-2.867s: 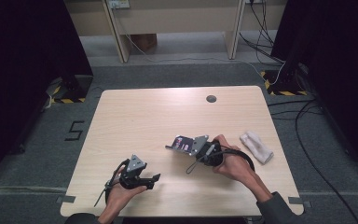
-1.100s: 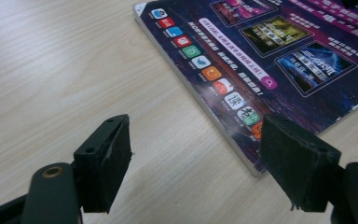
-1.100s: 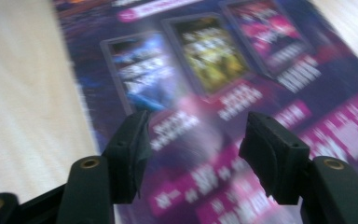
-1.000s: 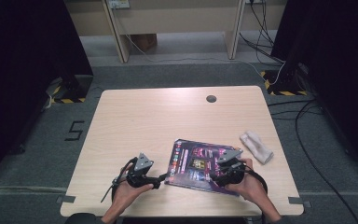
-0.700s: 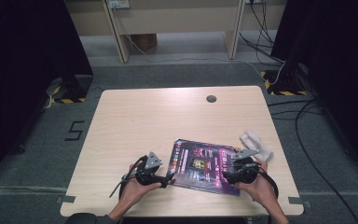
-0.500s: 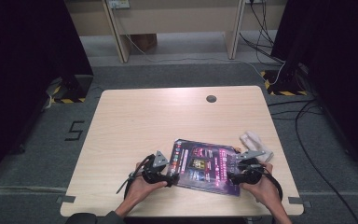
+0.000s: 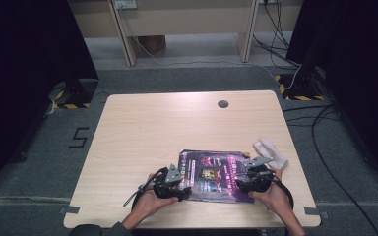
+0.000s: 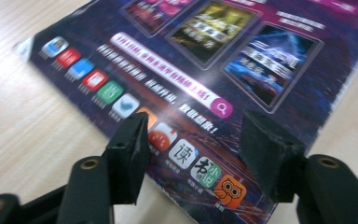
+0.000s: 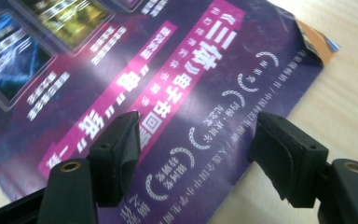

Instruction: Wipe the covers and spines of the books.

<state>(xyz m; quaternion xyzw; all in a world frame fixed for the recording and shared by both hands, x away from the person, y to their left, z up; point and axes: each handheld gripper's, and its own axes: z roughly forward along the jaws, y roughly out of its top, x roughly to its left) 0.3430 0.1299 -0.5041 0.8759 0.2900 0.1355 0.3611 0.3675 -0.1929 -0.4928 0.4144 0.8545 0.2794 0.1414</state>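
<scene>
A purple magazine [image 7: 215,171] lies flat on the table's near half, cover up. My left gripper [image 7: 185,191] is at its near left corner. In the left gripper view the left gripper [image 8: 193,140] hovers over the row of app icons on the magazine [image 8: 205,60]. Its jaws have just been closing, with only the flat cover below the gap and nothing pinched. My right gripper [image 7: 242,185] is at the near right corner. In the right gripper view the right gripper [image 9: 196,140] stands over the magazine [image 9: 121,70], and its jaws have just been opening, gripping nothing.
A crumpled white cloth [image 7: 271,152] lies just right of the magazine, beside my right hand. The wooden table [image 7: 147,128] has a dark cable hole [image 7: 223,104] near its far edge. Cables trail on the floor at right.
The magazine, held up by the right gripper at first, now lies flat. The left hand has slid right to its left corner. The right hand has shifted slightly right along the near edge.
</scene>
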